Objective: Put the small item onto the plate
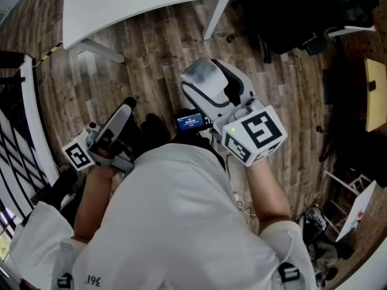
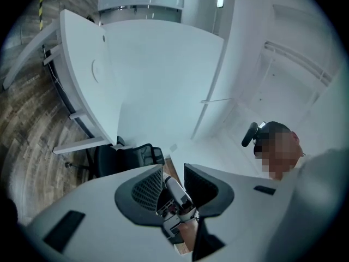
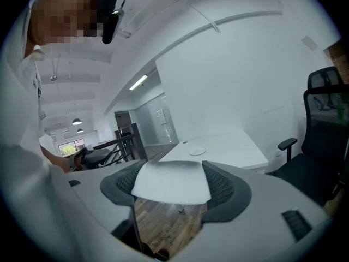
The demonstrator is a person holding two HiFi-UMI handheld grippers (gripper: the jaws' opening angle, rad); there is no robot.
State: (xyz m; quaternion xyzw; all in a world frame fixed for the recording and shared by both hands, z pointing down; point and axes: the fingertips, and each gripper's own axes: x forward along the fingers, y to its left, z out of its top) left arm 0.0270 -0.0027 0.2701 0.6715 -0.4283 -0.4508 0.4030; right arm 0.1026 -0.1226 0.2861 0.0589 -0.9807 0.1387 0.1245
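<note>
My right gripper (image 3: 173, 171) is shut on a small white flat item (image 3: 170, 185), which fills the gap between its dark mesh pads. In the head view the right gripper (image 1: 202, 80) is held in front of the person's chest, over the wooden floor. The left gripper (image 2: 173, 182) is open with nothing between its pads. It sits lower left in the head view, left gripper (image 1: 124, 110) pointing up. The round white plate (image 3: 197, 152) lies on the white table (image 1: 151, 5), well away from both grippers. The plate (image 2: 97, 70) also shows faintly in the left gripper view.
Black office chairs (image 3: 322, 108) stand beside the table and at the head view's upper right. A black railing (image 1: 18, 132) runs along the left. A small lit screen (image 1: 190, 122) sits between the grippers. Wooden floor (image 1: 151, 53) lies between me and the table.
</note>
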